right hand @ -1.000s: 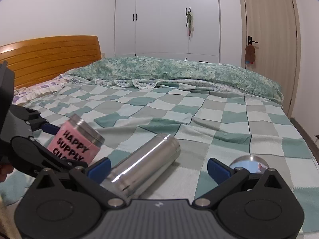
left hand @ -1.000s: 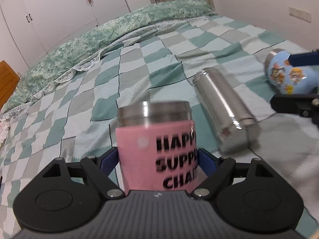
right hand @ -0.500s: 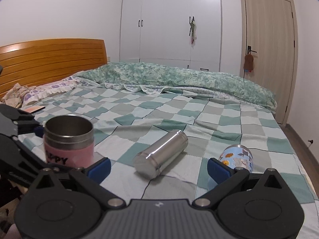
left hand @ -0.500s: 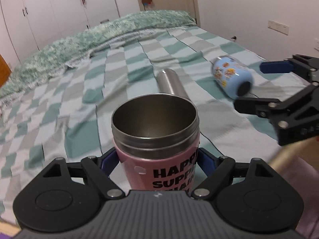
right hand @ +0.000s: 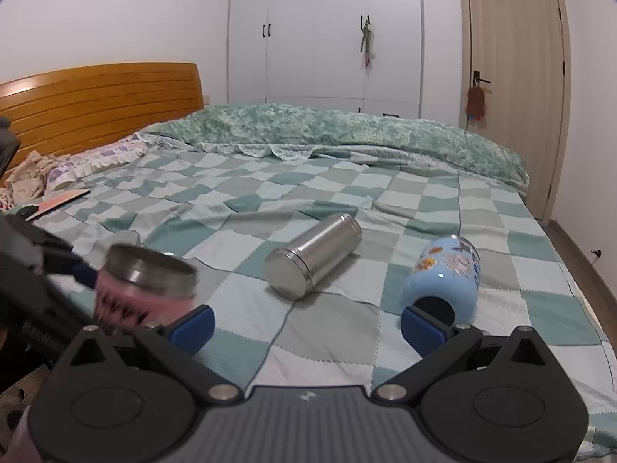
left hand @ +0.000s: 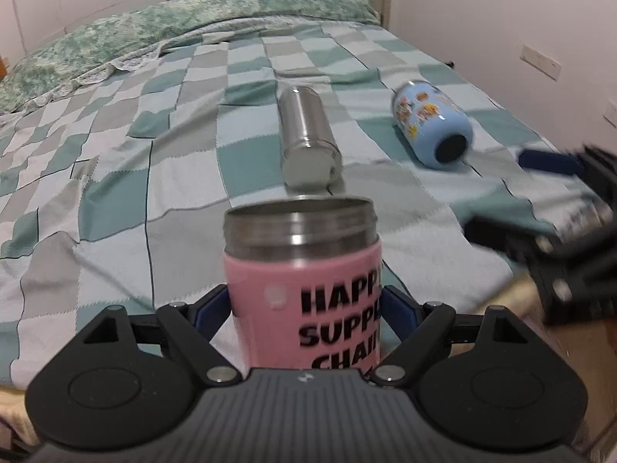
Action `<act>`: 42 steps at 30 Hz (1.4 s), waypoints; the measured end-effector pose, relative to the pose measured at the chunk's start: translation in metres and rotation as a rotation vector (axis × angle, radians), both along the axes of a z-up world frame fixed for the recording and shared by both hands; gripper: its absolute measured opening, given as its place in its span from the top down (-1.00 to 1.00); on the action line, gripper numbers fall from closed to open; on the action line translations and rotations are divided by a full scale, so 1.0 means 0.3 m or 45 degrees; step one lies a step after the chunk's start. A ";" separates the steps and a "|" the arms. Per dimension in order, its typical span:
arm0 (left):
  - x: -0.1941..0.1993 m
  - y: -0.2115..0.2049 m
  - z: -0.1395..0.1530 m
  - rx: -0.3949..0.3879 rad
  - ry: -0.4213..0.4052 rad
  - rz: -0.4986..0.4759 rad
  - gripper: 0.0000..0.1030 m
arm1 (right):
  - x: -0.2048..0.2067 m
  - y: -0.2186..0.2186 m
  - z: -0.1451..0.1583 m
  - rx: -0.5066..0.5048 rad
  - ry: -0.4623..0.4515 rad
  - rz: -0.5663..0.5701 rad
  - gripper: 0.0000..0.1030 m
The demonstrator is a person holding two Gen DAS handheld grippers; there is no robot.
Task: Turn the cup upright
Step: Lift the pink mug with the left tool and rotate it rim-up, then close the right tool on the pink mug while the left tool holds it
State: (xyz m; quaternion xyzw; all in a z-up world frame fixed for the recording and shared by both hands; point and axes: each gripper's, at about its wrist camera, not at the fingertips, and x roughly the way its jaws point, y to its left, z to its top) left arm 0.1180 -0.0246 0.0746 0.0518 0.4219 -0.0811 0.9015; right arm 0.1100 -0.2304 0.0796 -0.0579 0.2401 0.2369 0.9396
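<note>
My left gripper (left hand: 304,308) is shut on a pink cup (left hand: 304,289) with a steel rim and black lettering, held mouth up over the near edge of the bed. The same cup (right hand: 146,281) shows blurred at the left of the right wrist view. A steel cup (left hand: 306,139) (right hand: 314,256) lies on its side on the checked bedspread. A blue cartoon cup (left hand: 432,127) (right hand: 445,277) lies on its side to its right, mouth toward me. My right gripper (right hand: 306,324) is open and empty, close in front of the blue cup; it also shows blurred in the left wrist view (left hand: 540,193).
A checked green and grey bedspread (right hand: 347,200) covers the bed. A folded green quilt (right hand: 347,131) lies along the far side. A wooden headboard (right hand: 100,104) stands at the left, with wardrobes (right hand: 324,31) and a door (right hand: 513,77) behind.
The left gripper has lowered the pink cup, mouth up, toward the near edge of the bed. The right gripper has moved closer to the blue cup.
</note>
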 end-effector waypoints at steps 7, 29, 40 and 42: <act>0.052 -0.005 -0.043 0.012 -0.065 0.002 -0.67 | 0.018 -0.014 -0.028 -0.013 0.031 -0.029 -1.00; -0.146 0.336 -0.006 0.041 -0.472 0.092 -1.00 | 0.108 0.309 -0.003 0.048 0.218 0.017 -1.00; -0.136 0.416 -0.087 0.029 -0.497 0.080 -1.00 | 0.283 0.438 -0.089 0.116 0.578 -0.112 -1.00; -0.131 0.428 -0.098 0.024 -0.493 0.078 -1.00 | 0.303 0.444 -0.104 0.138 0.619 -0.120 -1.00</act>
